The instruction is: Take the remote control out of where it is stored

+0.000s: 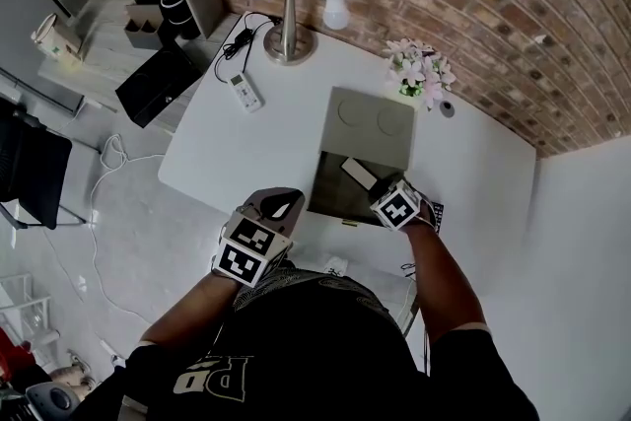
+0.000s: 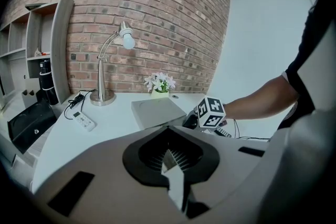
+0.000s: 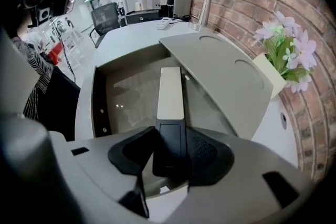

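The remote control (image 1: 357, 173) (image 3: 170, 93), long with a white body and a black near end, lies slanted in the open compartment (image 1: 327, 195) (image 3: 128, 97) sunk into the white desk. The compartment's grey lid (image 1: 370, 125) (image 3: 220, 73) is slid back toward the brick wall. My right gripper (image 1: 375, 189) (image 3: 170, 153) points steeply down into the compartment, with its jaws closed against the sides of the remote's black end. My left gripper (image 1: 281, 205) (image 2: 169, 162) hovers at the desk's near edge, left of the compartment, shut with nothing in it.
A metal desk lamp (image 1: 296, 15) (image 2: 105, 73) and a small white remote (image 1: 245, 92) (image 2: 84, 121) with a black cable sit at the back left. A flower pot (image 1: 419, 69) (image 3: 289, 52) stands behind the lid. A black keypad (image 1: 434, 214) lies right of the compartment. A black box (image 1: 158, 84) stands left of the desk.
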Demonstrator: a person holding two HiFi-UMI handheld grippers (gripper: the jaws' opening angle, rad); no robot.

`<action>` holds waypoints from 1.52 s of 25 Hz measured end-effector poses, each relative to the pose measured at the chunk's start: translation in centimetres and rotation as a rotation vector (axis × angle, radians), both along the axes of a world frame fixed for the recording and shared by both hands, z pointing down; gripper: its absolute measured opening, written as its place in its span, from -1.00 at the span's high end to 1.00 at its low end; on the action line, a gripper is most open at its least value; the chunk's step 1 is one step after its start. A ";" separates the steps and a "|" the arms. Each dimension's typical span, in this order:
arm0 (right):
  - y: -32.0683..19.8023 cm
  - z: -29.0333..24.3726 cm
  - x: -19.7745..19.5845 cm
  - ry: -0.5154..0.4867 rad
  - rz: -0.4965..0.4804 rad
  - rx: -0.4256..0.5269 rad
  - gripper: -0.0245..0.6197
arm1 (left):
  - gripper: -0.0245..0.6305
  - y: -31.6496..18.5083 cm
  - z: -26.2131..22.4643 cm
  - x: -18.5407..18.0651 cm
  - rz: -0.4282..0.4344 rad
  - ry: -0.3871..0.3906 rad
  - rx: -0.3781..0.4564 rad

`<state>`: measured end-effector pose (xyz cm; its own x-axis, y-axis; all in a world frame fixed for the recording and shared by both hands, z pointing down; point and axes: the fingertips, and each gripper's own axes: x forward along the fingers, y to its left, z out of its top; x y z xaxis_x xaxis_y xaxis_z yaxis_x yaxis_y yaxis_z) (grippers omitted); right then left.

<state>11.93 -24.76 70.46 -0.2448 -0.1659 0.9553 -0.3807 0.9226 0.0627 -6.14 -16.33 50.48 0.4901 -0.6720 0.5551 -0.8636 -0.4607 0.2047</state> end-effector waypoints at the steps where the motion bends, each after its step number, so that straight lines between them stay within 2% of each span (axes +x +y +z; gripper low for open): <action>1: 0.2 -0.2 0.0 0.013 -0.016 0.010 0.32 | 0.91 0.1 0.0 0.0 -0.001 0.000 0.001; 5: 1.0 -1.4 -0.4 0.022 -0.061 0.032 0.32 | 0.91 0.3 0.0 0.1 -0.002 0.001 0.004; 8: 1.5 -2.1 -0.7 -0.001 -0.059 0.041 0.32 | 0.91 0.3 0.0 0.4 0.001 0.002 0.005; 18: 2.4 -4.1 -0.3 -0.177 0.123 0.022 0.34 | 0.91 0.5 -0.3 2.1 0.036 0.005 0.018; 25: 2.9 -5.8 1.1 -0.230 0.183 0.042 0.34 | 0.91 0.5 -0.5 3.4 0.062 0.004 0.023; 30: 3.4 -7.0 1.9 -0.229 0.181 0.074 0.34 | 0.91 0.6 -0.7 4.5 0.086 0.006 0.028; 38: 4.5 -8.2 3.6 -0.157 0.131 0.134 0.34 | 0.91 0.7 -0.8 6.1 0.121 0.006 0.035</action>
